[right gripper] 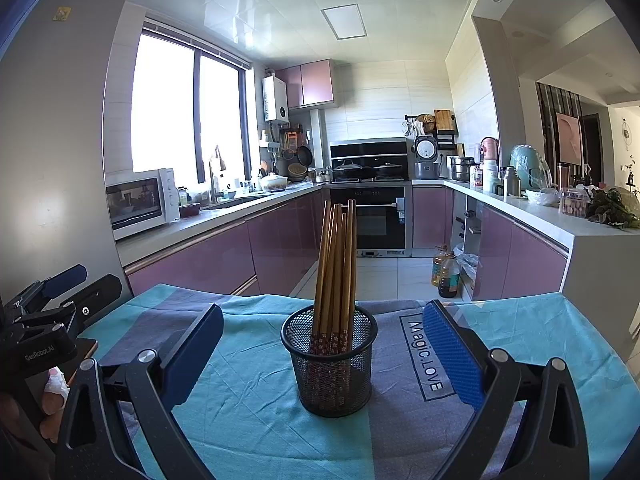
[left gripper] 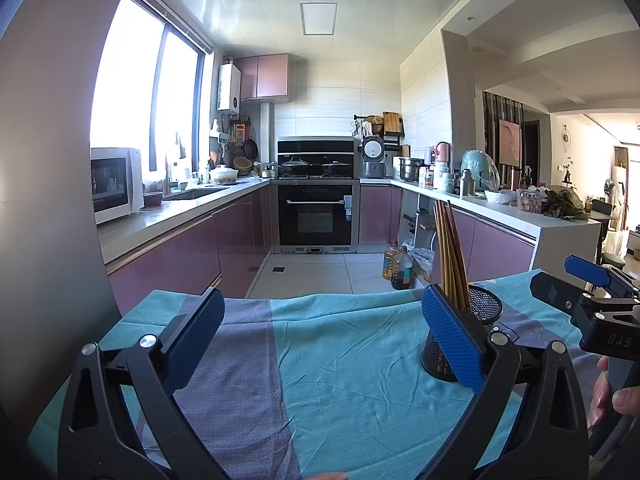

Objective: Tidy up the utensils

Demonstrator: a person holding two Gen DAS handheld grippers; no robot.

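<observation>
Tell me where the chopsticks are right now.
The chopsticks stand upright in the black mesh holder on the cloth-covered table, centered ahead of the open right gripper.

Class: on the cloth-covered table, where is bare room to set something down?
Bare cloth left of the mesh holder, between it and the table's left edge, and in front of it. Crowded only at the holder, packed with chopsticks.

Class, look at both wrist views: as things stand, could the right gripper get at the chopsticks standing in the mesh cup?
Probably yes. The right gripper is open, the mesh cup with the chopsticks stands straight ahead between its fingers, and only bare tablecloth lies between.
</observation>
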